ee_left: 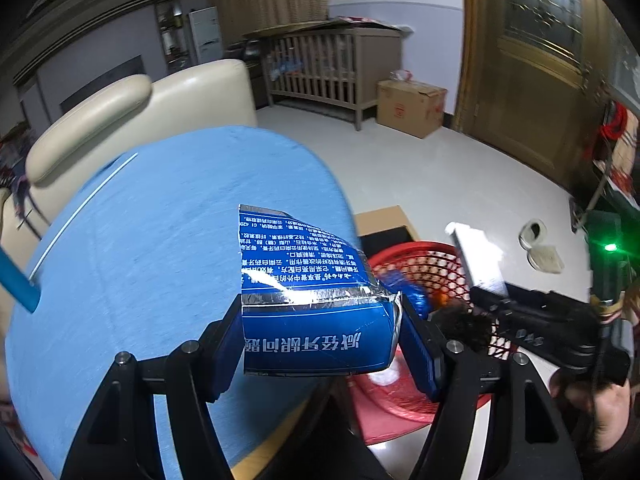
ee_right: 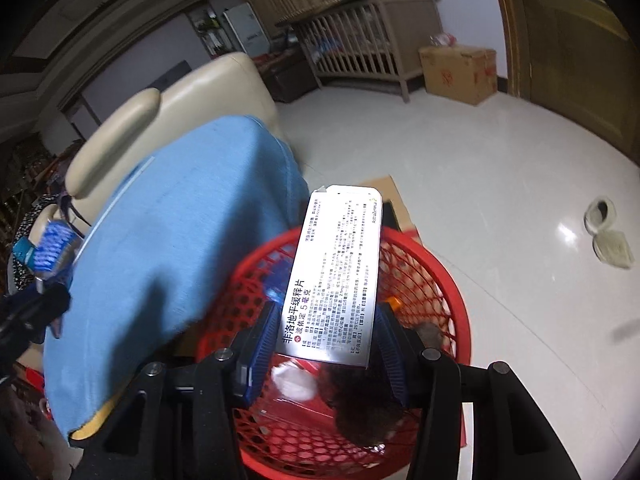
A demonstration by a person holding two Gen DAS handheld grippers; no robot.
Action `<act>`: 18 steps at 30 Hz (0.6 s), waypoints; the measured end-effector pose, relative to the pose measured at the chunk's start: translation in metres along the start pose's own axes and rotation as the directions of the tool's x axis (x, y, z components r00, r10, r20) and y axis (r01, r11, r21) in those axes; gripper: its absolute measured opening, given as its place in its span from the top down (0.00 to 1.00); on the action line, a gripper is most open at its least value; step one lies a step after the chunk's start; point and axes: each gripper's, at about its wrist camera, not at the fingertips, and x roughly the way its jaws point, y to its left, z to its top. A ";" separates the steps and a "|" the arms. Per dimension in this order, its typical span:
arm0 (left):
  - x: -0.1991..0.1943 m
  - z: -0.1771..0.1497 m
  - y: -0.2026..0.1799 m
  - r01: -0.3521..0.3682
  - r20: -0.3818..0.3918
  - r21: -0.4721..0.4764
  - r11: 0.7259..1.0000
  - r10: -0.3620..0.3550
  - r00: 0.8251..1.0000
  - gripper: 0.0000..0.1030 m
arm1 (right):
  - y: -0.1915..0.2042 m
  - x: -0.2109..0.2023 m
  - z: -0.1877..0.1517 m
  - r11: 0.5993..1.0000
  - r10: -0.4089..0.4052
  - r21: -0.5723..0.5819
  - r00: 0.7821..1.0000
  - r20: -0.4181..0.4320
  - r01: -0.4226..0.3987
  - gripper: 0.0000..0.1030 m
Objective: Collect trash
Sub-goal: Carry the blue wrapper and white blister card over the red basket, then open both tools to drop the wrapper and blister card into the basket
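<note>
My left gripper (ee_left: 320, 332) is shut on a crushed blue toothpaste box (ee_left: 308, 292) with white print, held at the right edge of the blue-covered table (ee_left: 160, 240). Beyond it stands the red mesh basket (ee_left: 420, 264) on the floor. My right gripper (ee_right: 326, 320) is shut on a long white medicine box (ee_right: 336, 276), which hangs over the red mesh basket (ee_right: 440, 280). The basket holds a dark fuzzy clump (ee_right: 368, 404), white scraps and a blue wrapper. Each gripper shows in the other's view: the right one (ee_left: 532, 320) with its white box, the left one (ee_right: 36, 308) with its blue box.
A cream armchair (ee_left: 132, 108) stands behind the table. Flattened cardboard (ee_right: 384, 192) lies under the basket. On the pale floor sit a small round lidded object (ee_right: 604, 224) and a brown carton (ee_right: 460, 72) by a wooden crib (ee_right: 368, 32). A wooden door (ee_left: 540, 80) is at right.
</note>
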 end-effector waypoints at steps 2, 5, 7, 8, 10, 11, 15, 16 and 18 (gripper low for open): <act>0.004 0.003 -0.010 0.010 -0.005 0.018 1.000 -0.010 1.000 0.30 | -0.002 0.007 -0.001 1.000 -0.005 -0.006 1.000 -0.030 0.005 0.48; 0.006 0.006 -0.021 0.020 -0.012 0.040 0.999 -0.019 1.000 0.30 | -0.006 0.015 -0.003 0.999 -0.024 -0.033 0.997 -0.071 0.021 0.32; 0.008 0.006 -0.026 0.024 -0.017 0.051 0.998 -0.023 1.000 0.30 | -0.009 0.010 -0.005 0.999 -0.028 -0.024 0.998 -0.060 0.026 0.26; 0.010 0.006 -0.028 0.026 -0.021 0.055 0.998 -0.025 0.999 0.30 | -0.012 0.008 -0.004 1.000 -0.026 -0.015 0.998 -0.053 0.026 0.26; 0.013 0.007 -0.032 0.030 -0.029 0.064 0.997 -0.029 0.999 0.30 | -0.023 -0.002 -0.001 0.999 -0.025 0.027 0.999 -0.023 0.026 0.26; 0.014 0.007 -0.034 0.033 -0.033 0.068 0.997 -0.031 0.999 0.30 | -0.026 -0.006 0.000 0.999 -0.027 0.035 1.000 -0.013 0.028 0.26; 0.022 0.006 -0.045 0.049 -0.055 0.088 0.995 -0.045 0.997 0.30 | -0.040 -0.029 0.009 0.996 -0.030 0.084 0.998 0.049 0.026 0.26; 0.023 0.005 -0.048 0.054 -0.060 0.092 0.994 -0.048 0.997 0.30 | -0.043 -0.035 0.011 0.995 -0.028 0.098 0.997 0.067 0.022 0.26; 0.029 0.005 -0.056 0.066 -0.075 0.101 0.993 -0.059 0.995 0.30 | -0.049 -0.045 0.013 0.993 -0.025 0.120 0.995 0.093 0.013 0.26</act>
